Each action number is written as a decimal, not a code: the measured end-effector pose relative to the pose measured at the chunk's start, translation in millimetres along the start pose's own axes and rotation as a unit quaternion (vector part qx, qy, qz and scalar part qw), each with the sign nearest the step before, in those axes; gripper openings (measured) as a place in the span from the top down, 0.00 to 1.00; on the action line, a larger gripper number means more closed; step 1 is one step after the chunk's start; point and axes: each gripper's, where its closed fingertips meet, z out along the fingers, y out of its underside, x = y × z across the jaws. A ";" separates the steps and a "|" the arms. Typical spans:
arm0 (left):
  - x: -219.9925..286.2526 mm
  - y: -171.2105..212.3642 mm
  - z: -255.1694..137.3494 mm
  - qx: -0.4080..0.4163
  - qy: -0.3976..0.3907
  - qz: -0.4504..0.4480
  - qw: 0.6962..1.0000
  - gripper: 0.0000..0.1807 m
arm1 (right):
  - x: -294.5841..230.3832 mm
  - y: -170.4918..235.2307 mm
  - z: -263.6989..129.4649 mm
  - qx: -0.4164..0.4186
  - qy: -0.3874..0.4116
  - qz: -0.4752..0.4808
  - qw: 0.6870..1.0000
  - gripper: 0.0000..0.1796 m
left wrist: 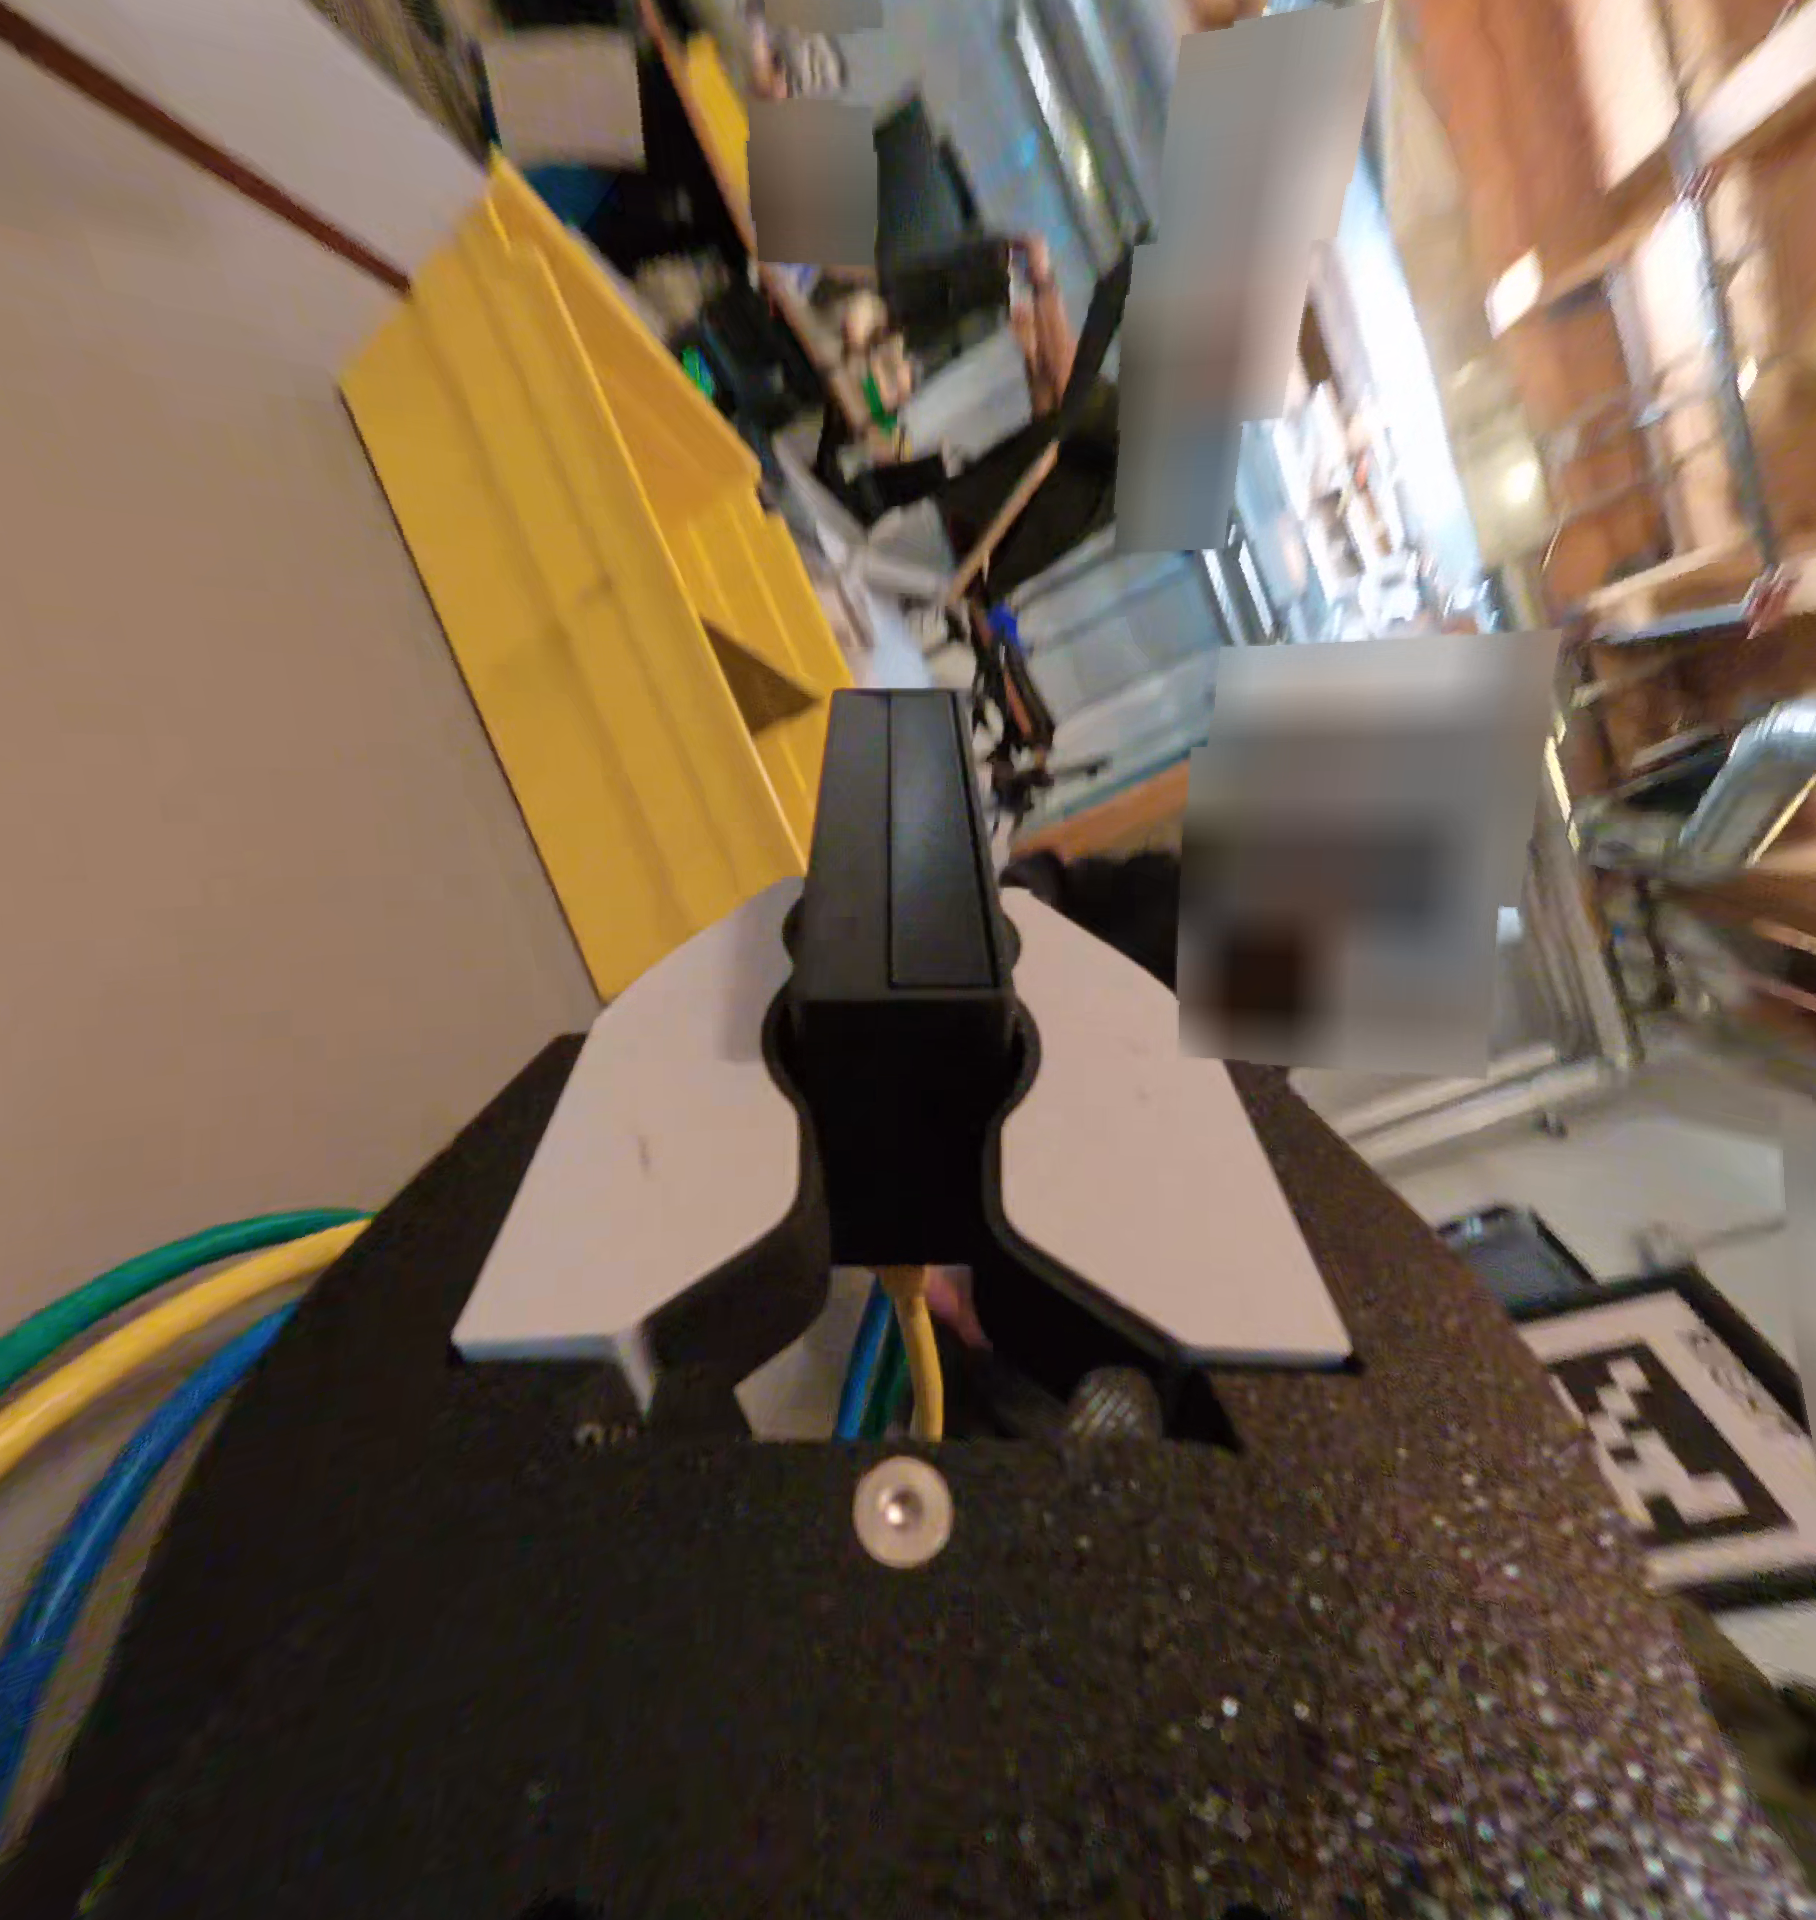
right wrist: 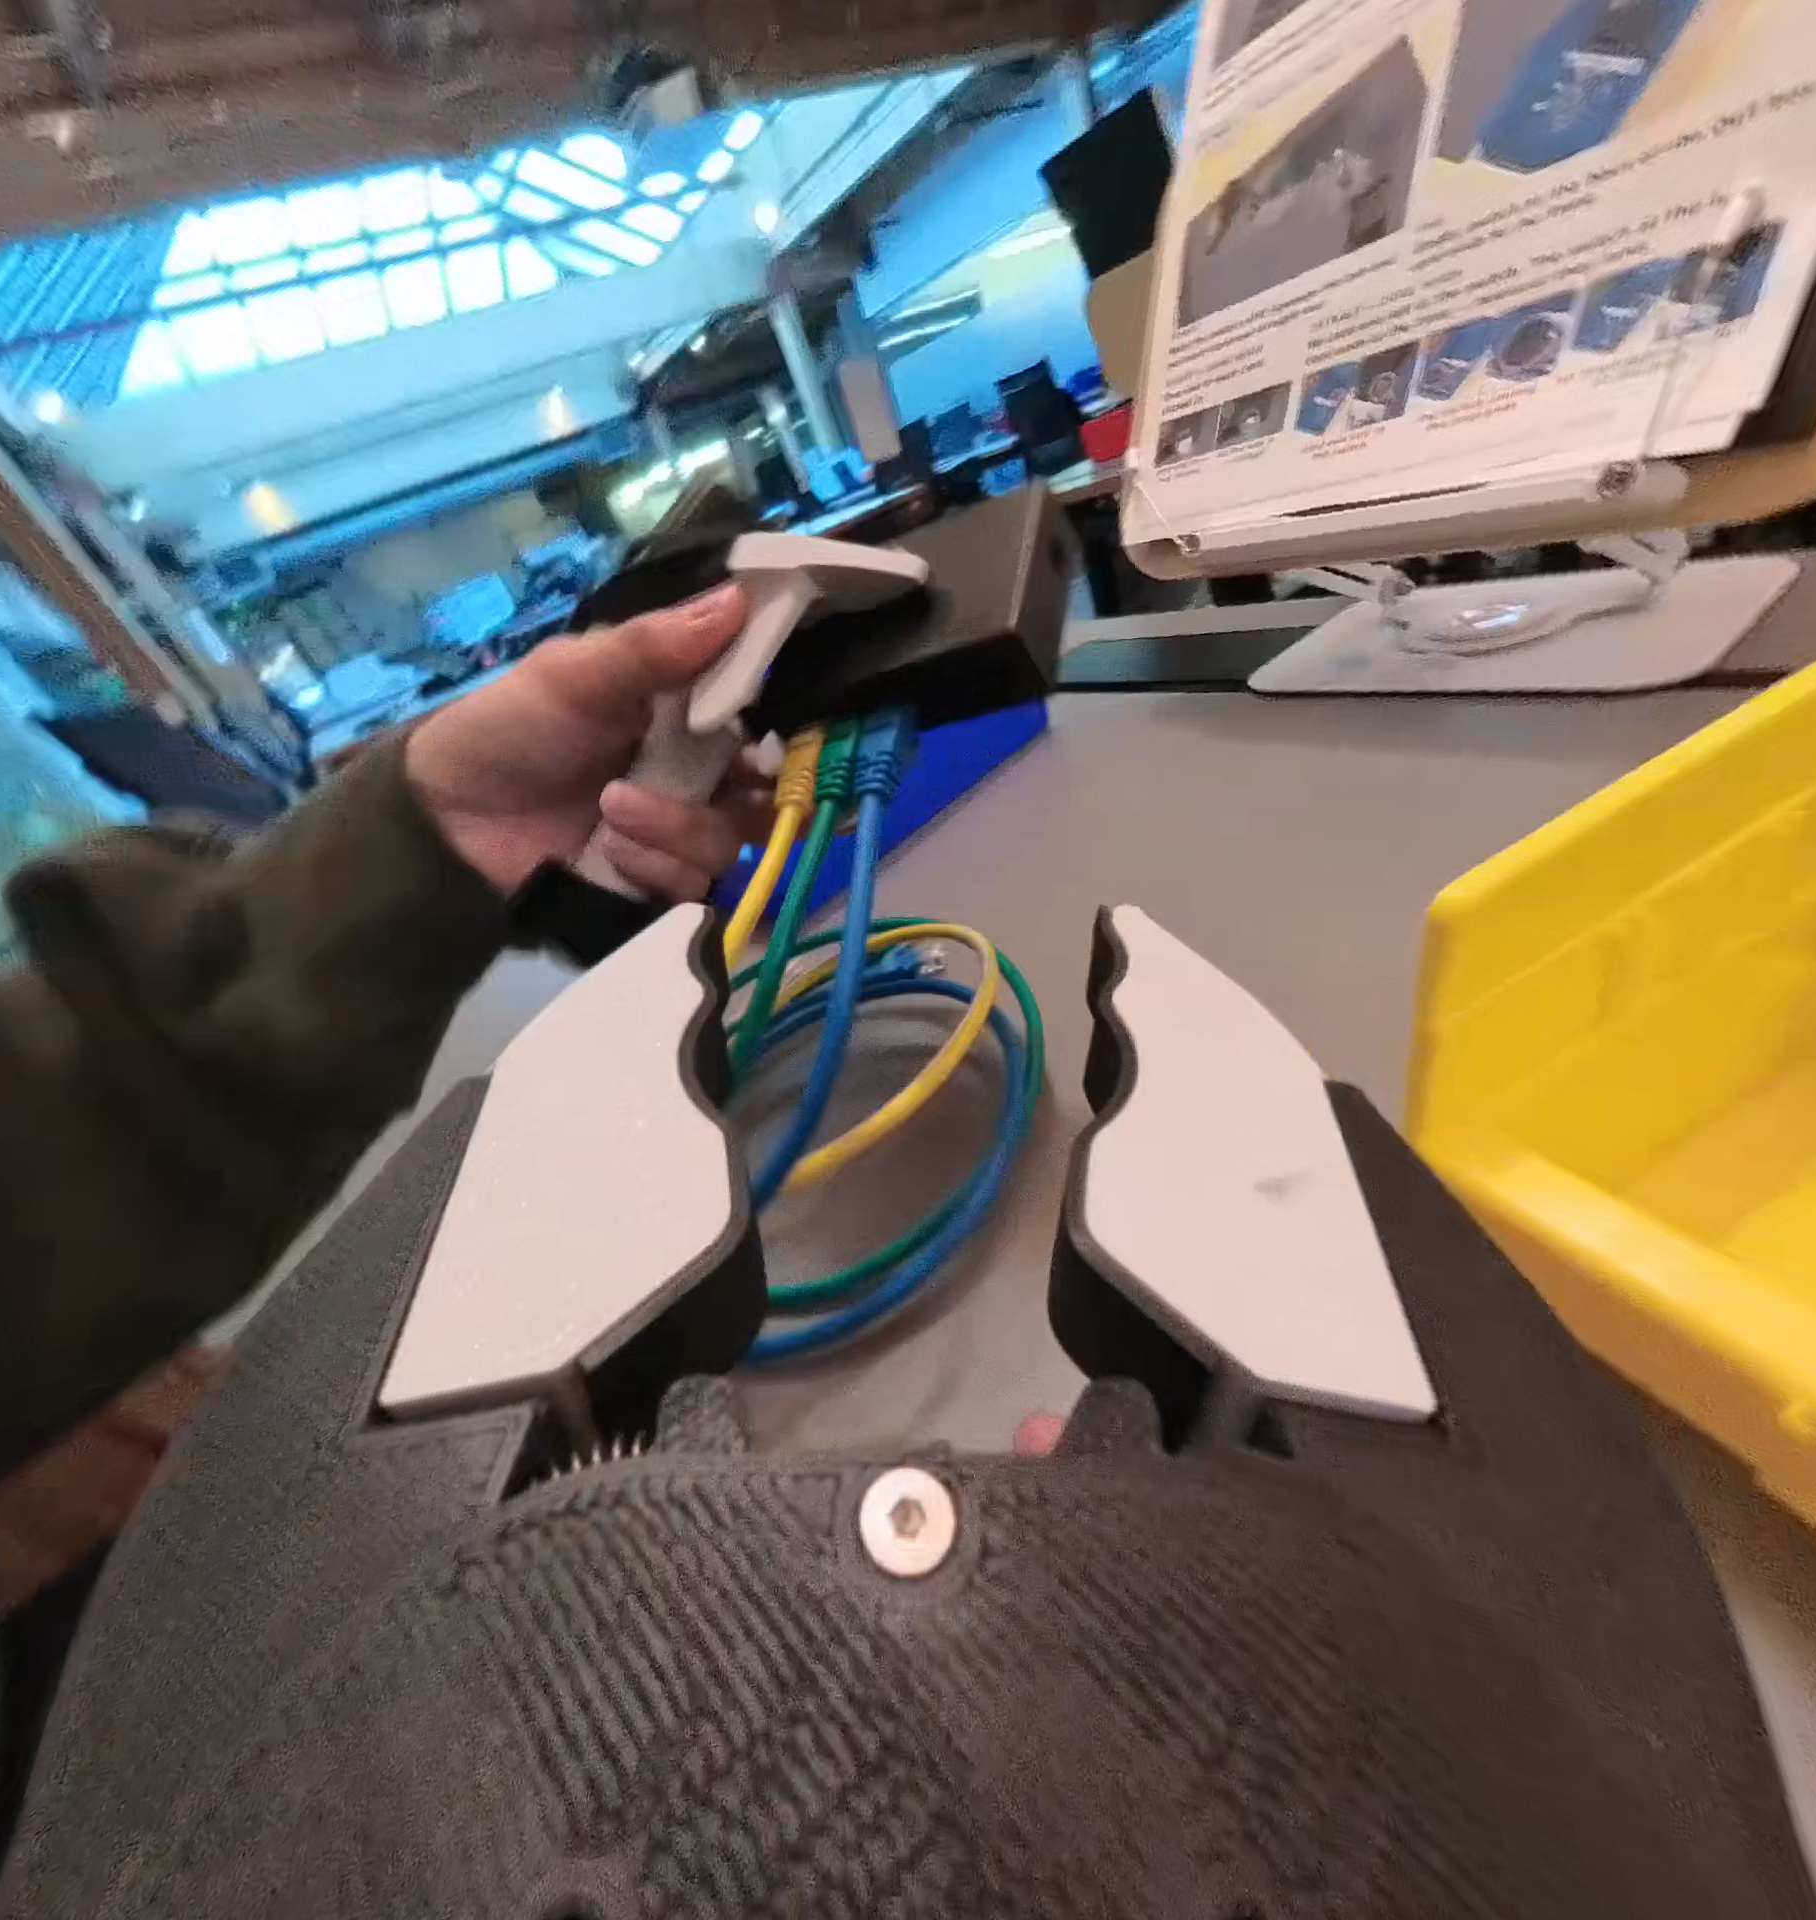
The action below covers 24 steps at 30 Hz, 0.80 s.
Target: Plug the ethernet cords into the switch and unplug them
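Left gripper (left wrist: 899, 997) clamps small rigid black plastic switch box (right wrist: 945, 623) aloft | yellow, green, blue ethernet cords (right wrist: 831, 790) plugged at its 6 o'clock face, limp | right gripper (right wrist: 909, 1049) wide open, empty | judged: light; grip stiff plug boots.

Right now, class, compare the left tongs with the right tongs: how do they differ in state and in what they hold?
The left tongs are shut on the black switch and lifted off the table; the right tongs are open and hold nothing. The switch fills the left tongs' gap, while the right tongs' gap shows only the coiled cords lying beyond. Both have grey pads on black bodies.
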 end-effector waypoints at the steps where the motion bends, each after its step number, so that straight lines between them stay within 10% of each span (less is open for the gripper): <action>1: 0.9 -7.8 -5.4 0.057 0.005 -0.001 0.998 0.84 | -1.3 2.9 5.0 0.000 0.014 0.004 1.000 0.60; 5: 9.0 2.1 -13.0 0.155 0.031 -0.020 0.987 0.84 | -11.0 33.3 24.3 -0.068 0.054 -0.099 0.991 0.53; 10: 21.9 17.2 -16.0 0.163 0.030 0.037 0.985 0.84 | -26.6 33.0 21.0 -0.077 0.019 -0.213 0.974 0.87; 24: 56.3 91.1 -40.4 -0.180 0.135 0.306 0.925 0.76 | -46.7 28.8 -31.0 -0.129 -0.206 -0.185 0.952 0.94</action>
